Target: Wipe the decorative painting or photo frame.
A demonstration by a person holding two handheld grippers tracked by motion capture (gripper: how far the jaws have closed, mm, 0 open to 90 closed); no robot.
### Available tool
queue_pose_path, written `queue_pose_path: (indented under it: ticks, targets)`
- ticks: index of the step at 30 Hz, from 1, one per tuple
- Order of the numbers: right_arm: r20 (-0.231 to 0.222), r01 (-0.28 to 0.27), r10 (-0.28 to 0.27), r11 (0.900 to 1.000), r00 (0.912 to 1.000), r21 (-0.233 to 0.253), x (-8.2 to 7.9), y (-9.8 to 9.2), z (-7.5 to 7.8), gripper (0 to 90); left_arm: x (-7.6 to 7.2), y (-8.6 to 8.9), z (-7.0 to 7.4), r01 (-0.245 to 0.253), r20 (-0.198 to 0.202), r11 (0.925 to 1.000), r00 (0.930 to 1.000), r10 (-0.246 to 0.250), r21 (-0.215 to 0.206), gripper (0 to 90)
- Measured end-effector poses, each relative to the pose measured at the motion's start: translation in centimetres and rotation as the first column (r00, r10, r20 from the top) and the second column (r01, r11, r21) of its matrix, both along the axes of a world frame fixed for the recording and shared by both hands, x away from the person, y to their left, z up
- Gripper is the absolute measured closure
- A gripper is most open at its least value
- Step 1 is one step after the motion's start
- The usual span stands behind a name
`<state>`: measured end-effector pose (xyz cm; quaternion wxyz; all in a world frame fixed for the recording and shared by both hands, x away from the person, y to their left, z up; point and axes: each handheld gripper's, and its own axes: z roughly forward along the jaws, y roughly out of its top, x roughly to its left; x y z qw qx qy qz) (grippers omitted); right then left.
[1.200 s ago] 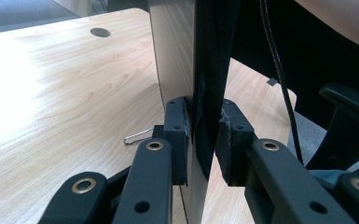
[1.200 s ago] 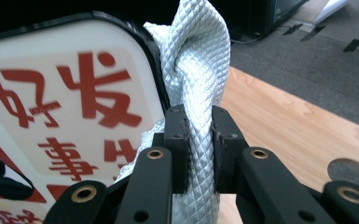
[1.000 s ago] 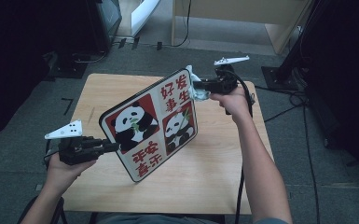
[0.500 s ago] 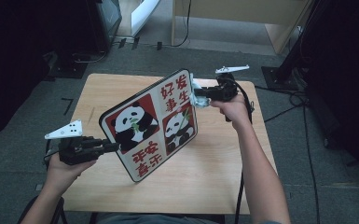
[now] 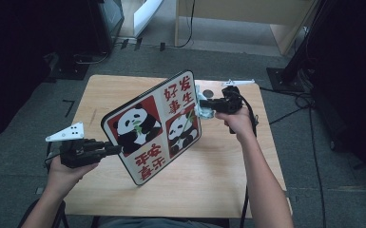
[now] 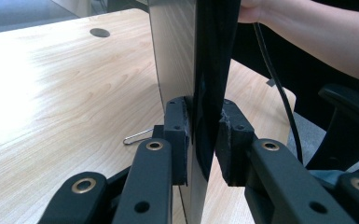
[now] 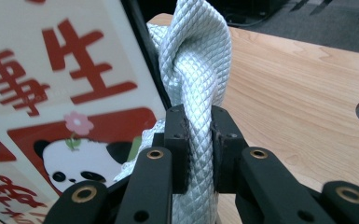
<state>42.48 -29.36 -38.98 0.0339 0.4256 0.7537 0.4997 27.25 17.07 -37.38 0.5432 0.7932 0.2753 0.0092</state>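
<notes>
Wooden table (image 5: pixel 228 180), left tongs (image 5: pixel 116 149) clamping panda board (image 5: pixel 154 126), right tongs (image 5: pixel 203 103) pinching white cloth (image 7: pixel 196 65)

One panda board (image 5: pixel 154 126); one white cloth (image 7: pixel 193 70); one table (image 5: pixel 218 180); two grippers, left (image 5: pixel 116 150) and right (image 5: pixel 200 101).

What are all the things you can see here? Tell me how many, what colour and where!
Panda board: one, white and red with black-and-white pandas and red writing, held tilted on edge above the table.
Cloth: one, pale whitish, bunched at the board's far edge.
Table: one, light wood, in the middle, with a round hole near its far side.
Paper clip: one, silvery, lying on the table.
Left gripper: one, black, clamped on the board's near edge.
Right gripper: one, black, pinching the cloth.
Hands: two, the left hand and the right hand, each holding a gripper.
</notes>
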Motion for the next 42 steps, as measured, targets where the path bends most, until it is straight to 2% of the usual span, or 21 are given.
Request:
queue_pose_path:
  ticks: [4,6,11,12,19,30,34,37,42]
  targets:
    - [-0.014,0.008,-0.008,1.000,0.9999,-0.003,-0.4,-0.1,-0.6,79.7,0.0,0.0,0.0,-0.001,0.001,1.0000,1.0000,0.001,0.003,76.8]
    - [0.002,0.008,-0.008,1.000,1.0000,-0.005,-0.6,-0.1,-0.9,79.7,0.0,0.0,0.0,0.000,0.001,1.0000,1.0000,0.000,0.002,76.7]
    - [-0.006,0.010,-0.010,1.000,0.9999,-0.001,-1.0,-0.3,-1.7,79.7,0.0,0.0,0.0,0.000,0.000,1.0000,1.0000,0.000,0.002,76.8]
    - [0.007,0.009,-0.009,1.000,0.9999,-0.002,-1.0,-0.4,-1.9,79.7,0.0,0.0,0.0,0.000,-0.001,1.0000,1.0000,0.000,0.004,76.7]
    - [0.014,0.021,-0.021,1.000,0.9997,-0.011,-1.6,-0.5,-3.3,79.7,0.0,0.0,0.1,0.000,0.000,1.0000,1.0000,0.000,0.008,76.8]
    - [-0.007,0.041,-0.041,0.999,0.9991,-0.029,-2.4,-0.7,-5.3,79.7,-0.1,0.0,0.1,0.001,0.001,1.0000,1.0000,-0.001,0.010,76.7]
    - [0.026,0.055,-0.054,0.998,0.9982,-0.032,-2.8,-0.7,-5.9,79.7,0.0,0.0,0.1,0.002,0.002,0.9999,1.0000,-0.002,0.010,76.7]
    - [0.007,0.059,-0.058,0.998,0.9983,-0.032,-2.9,-0.8,-6.4,79.7,-0.1,-0.1,0.1,0.001,0.002,1.0000,1.0000,-0.001,0.009,76.7]
    - [0.008,0.064,-0.064,0.997,0.9979,-0.035,-3.3,-0.9,-7.2,79.7,0.0,0.0,0.1,0.005,0.001,1.0000,1.0000,-0.005,0.008,76.7]
